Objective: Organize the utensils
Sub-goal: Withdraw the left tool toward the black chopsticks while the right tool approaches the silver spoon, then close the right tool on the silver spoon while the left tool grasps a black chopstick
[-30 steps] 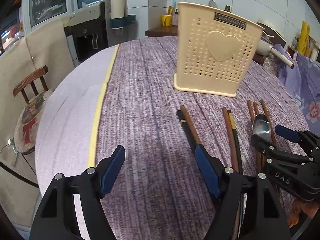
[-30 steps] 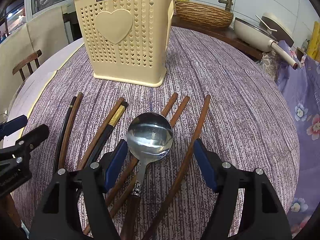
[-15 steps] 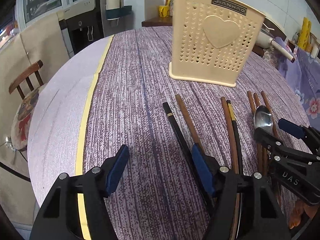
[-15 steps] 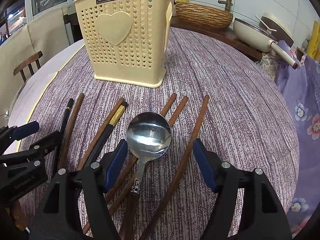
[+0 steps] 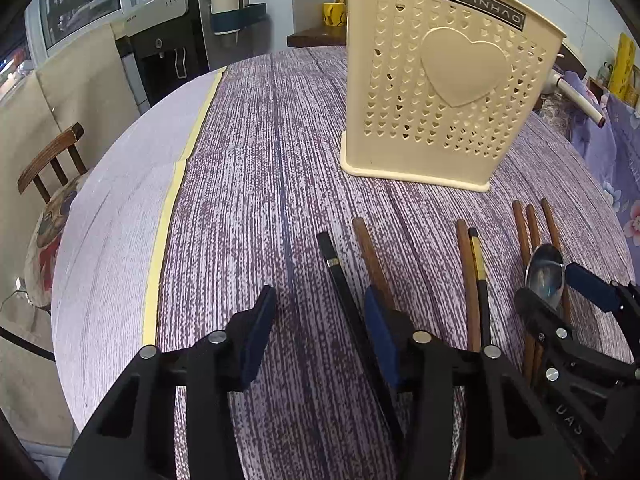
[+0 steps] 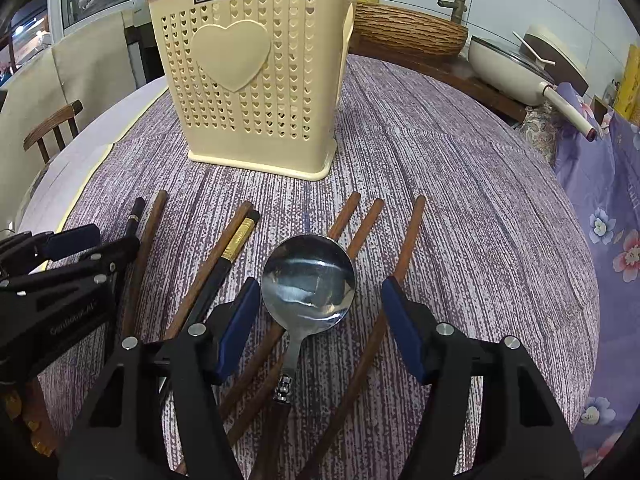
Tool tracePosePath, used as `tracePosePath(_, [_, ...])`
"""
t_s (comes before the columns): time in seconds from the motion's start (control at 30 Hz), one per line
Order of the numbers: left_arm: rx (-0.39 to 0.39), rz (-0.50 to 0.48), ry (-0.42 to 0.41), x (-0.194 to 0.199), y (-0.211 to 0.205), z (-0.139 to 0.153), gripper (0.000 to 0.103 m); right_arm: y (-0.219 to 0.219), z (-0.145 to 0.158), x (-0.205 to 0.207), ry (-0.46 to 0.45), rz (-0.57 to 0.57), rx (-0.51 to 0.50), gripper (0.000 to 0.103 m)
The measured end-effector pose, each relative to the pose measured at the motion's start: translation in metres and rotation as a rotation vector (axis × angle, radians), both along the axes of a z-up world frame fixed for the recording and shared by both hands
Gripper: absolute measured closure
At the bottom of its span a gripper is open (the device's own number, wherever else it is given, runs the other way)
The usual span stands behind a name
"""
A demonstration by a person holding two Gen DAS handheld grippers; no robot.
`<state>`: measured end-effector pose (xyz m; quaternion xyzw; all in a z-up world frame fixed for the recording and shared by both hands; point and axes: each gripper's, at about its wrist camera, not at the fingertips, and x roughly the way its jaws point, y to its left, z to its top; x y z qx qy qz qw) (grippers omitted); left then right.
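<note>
Nothing binned yet: holder [image 6: 256,80] stands apart from chopsticks [image 6: 224,264] and spoon [image 6: 308,276] on table; left gripper [image 5: 320,332] and right gripper [image 6: 320,320] both gape empty.

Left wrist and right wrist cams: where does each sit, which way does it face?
Left wrist: rides the left tool, low over the table, facing the cream holder; its open fingers straddle the black chopstick; right tool shows at right.
Right wrist: rides the right tool, facing the holder; its open fingers flank the spoon; left tool shows at left.
Shared: holder, chopsticks, spoon, table, each other's tool.
</note>
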<state>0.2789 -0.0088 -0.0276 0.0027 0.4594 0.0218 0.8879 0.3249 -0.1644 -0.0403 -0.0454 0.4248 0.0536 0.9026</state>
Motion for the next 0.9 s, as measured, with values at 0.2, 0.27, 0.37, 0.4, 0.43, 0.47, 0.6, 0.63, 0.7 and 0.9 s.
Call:
tracePosePath(0.2, [0.010,-0.003,0.005,0.004,-0.003,0.001,0.071,0.000,-0.003,0.005,0.009,-0.005,0.002,0.051])
tracePosePath(0.27, [0.009,0.000,0.007,0.008,-0.002,0.002,0.074,-0.001,-0.003,0.006,0.012,-0.004,0.011,0.056])
tracePosePath(0.37, [0.012,0.003,0.007,0.010,-0.003,0.002,0.079,-0.002,-0.003,0.007,0.013,-0.003,0.019,0.056])
tracePosePath(0.4, [0.012,0.004,0.006,0.011,-0.003,0.002,0.082,-0.002,-0.004,0.007,0.013,-0.003,0.022,0.056])
tracePosePath(0.43, [0.011,0.006,0.006,0.011,-0.003,0.002,0.082,-0.003,-0.004,0.007,0.013,-0.004,0.027,0.056])
tracePosePath(0.47, [0.009,0.009,0.005,0.011,-0.003,0.002,0.083,-0.004,-0.004,0.008,0.013,-0.004,0.033,0.056])
tracePosePath(0.6, [0.007,0.020,0.005,0.014,-0.002,0.001,0.090,-0.007,-0.003,0.007,0.006,-0.005,0.055,0.056])
tracePosePath(0.63, [0.002,0.022,0.005,0.016,-0.001,0.001,0.090,-0.008,-0.002,0.006,0.000,-0.005,0.058,0.056])
tracePosePath(0.7, [-0.006,0.025,0.005,0.017,0.000,0.001,0.091,-0.009,0.001,0.004,-0.013,-0.003,0.070,0.057])
tracePosePath(0.9, [-0.023,0.031,0.005,0.019,0.001,0.001,0.092,-0.013,0.010,-0.003,-0.059,0.011,0.100,0.057])
